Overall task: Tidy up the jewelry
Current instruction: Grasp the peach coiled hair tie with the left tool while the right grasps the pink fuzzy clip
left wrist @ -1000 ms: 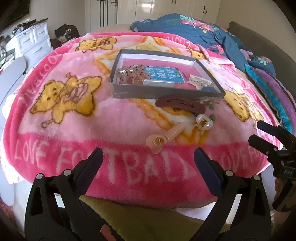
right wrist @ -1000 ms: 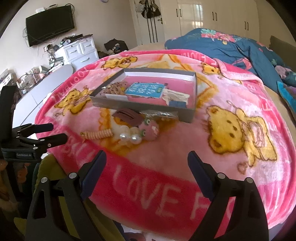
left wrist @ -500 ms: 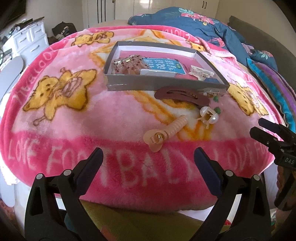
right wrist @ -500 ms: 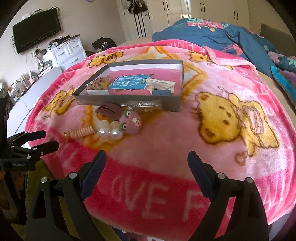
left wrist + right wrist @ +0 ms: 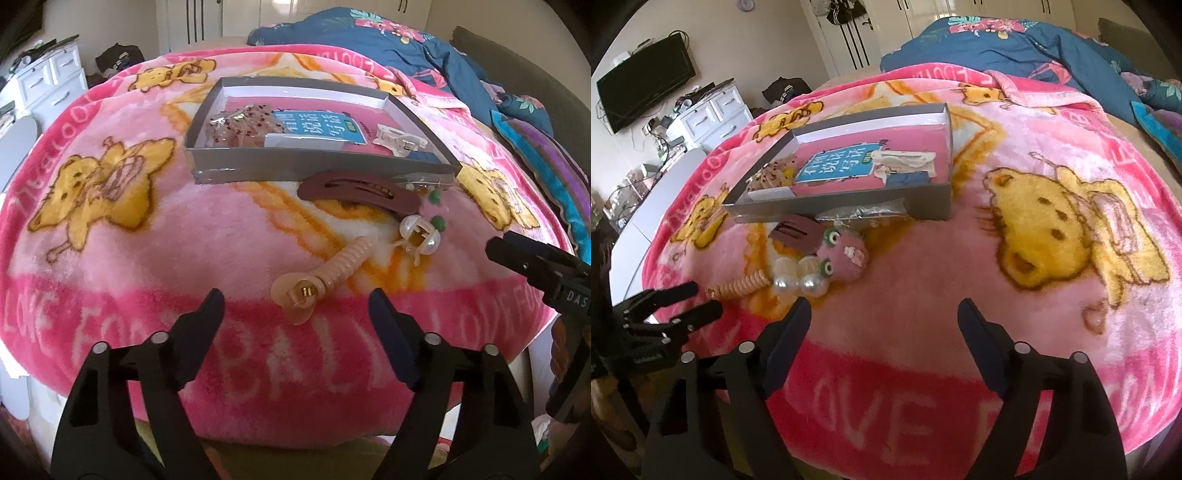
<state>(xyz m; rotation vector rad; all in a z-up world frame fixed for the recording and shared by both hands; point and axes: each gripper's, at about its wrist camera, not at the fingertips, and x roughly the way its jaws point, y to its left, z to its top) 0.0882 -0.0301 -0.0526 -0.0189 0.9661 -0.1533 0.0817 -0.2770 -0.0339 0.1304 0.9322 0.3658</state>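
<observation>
Bed under a pink blanket (image 5: 1015, 258); white dresser (image 5: 713, 114) below the wall-mounted television (image 5: 646, 88) (screen dark).

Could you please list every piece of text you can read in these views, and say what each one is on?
"LOVE" and "BALL": blanket.
"DAS", cut off: right tool.
White Chinese characters: blue card in the box; not readable with confidence.
Small label: left tool; too blurred.

The grey box (image 5: 321, 171) wall hides part of the clear packet (image 5: 424, 181); its contents are too small to tell.
</observation>
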